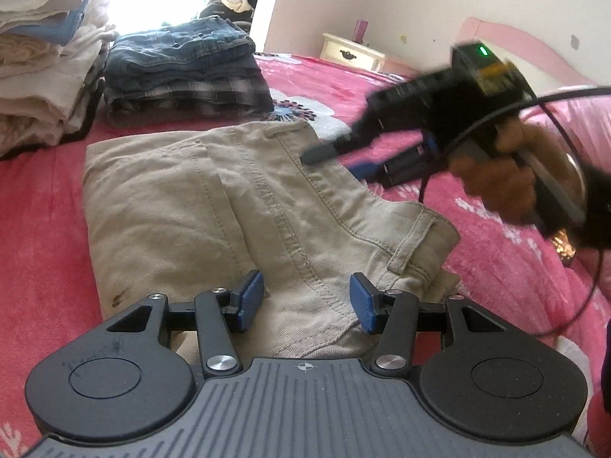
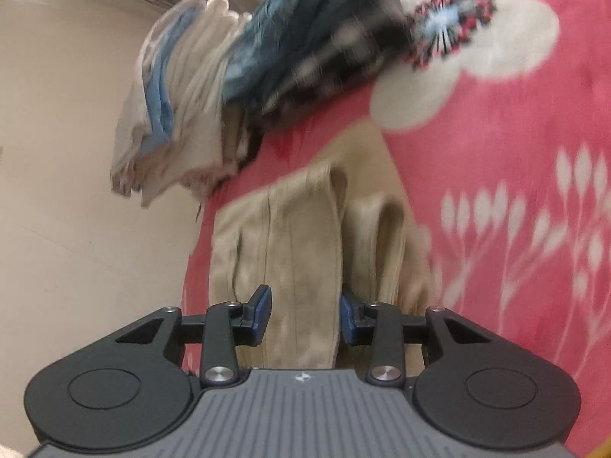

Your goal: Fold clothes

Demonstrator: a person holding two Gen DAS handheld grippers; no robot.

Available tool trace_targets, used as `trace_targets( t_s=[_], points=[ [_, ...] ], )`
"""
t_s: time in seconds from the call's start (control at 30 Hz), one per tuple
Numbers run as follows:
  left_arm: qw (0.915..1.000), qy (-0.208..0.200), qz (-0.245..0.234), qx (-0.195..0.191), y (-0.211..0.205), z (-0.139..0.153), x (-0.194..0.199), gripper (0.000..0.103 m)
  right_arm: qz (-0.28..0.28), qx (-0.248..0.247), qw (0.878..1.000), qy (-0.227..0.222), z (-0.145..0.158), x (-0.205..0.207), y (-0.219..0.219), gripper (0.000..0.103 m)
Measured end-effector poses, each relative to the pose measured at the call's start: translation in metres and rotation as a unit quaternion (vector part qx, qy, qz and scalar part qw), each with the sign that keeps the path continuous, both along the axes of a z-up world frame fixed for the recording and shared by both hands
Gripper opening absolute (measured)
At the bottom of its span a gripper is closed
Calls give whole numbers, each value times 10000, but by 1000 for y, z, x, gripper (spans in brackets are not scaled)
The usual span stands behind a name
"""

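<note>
- folded khaki trousers (image 1: 214, 206) lie on the pink bedspread (image 1: 42, 198), near the stacked clothes (image 1: 183, 72).
- left gripper (image 1: 307, 301) stands released, pads apart over the waistband.
- right gripper (image 2: 305, 315) straddles a fold; grip unclear.

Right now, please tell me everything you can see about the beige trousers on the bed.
The beige trousers are cotton-like twill, folded into a thick rectangle that lies flat on the pink flowered bedcover. Stitched seams, a belt loop and the waistband show at the near right corner; a small dark stain marks the near left edge. The left tool stands open over the near edge, while the right tool straddles a fold at the far right side. Stacks of folded clothes sit behind them.
</note>
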State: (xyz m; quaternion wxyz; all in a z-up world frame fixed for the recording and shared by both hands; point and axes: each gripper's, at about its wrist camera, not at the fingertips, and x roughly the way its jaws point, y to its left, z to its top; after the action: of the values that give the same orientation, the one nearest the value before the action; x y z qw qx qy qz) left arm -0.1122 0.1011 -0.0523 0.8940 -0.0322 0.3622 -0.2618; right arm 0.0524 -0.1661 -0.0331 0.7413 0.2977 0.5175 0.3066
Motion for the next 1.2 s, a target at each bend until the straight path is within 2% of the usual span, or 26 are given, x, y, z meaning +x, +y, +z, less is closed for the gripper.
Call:
trace_targets(
  t_s=[0.07,0.2,0.27,0.37,0.43,0.57,0.63,0.67,0.7,0.73,0.77,0.97,1.0,1.1,1.2],
  points=[
    [10000,55,24,-74,2,1,1,50,47,-140,9998,-149,6,-9,4,7],
    [9996,101,1,-260,8,12,1,48,76,-81,9993,-348,34,-22,1,6],
    [9990,98,-9,-445,12,20,-1,48,17,-38,9999,-142,34,-26,-5,6],
    [9974,198,41,-697,17,24,-1,48,-163,-116,9991,382,10,-25,-12,6],
    [9975,214,106,-665,15,22,2,48,-234,-12,9984,519,-1,-25,-15,6],
    [9993,324,124,-160,-3,5,10,49,69,-522,9986,50,7,-29,-6,5],
    [9997,213,57,48,-9,2,6,49,190,-636,9978,-79,16,-29,-6,8],
    [9998,174,39,104,-10,3,4,49,201,-669,9974,-195,22,-29,-9,13],
    [9998,138,21,156,-11,3,3,49,102,-725,9965,-395,30,-28,-13,31],
    [9998,131,-2,175,-10,3,2,49,-55,-768,9953,-592,36,-26,-20,41],
    [9997,121,-20,193,-10,3,2,49,-199,-757,9948,-646,37,-21,-26,46],
    [9993,-11,-75,374,-16,1,-3,50,-584,-180,9971,-460,25,22,-37,55],
    [9992,-19,-82,389,-17,1,-3,50,-545,-168,9971,-510,24,30,-33,59],
    [9992,-24,-89,398,-18,1,-4,50,-380,-182,9975,-568,18,52,-21,63],
    [9992,-34,-91,384,-17,0,-2,50,-145,-249,9986,-450,7,56,-12,67]
  ],
)
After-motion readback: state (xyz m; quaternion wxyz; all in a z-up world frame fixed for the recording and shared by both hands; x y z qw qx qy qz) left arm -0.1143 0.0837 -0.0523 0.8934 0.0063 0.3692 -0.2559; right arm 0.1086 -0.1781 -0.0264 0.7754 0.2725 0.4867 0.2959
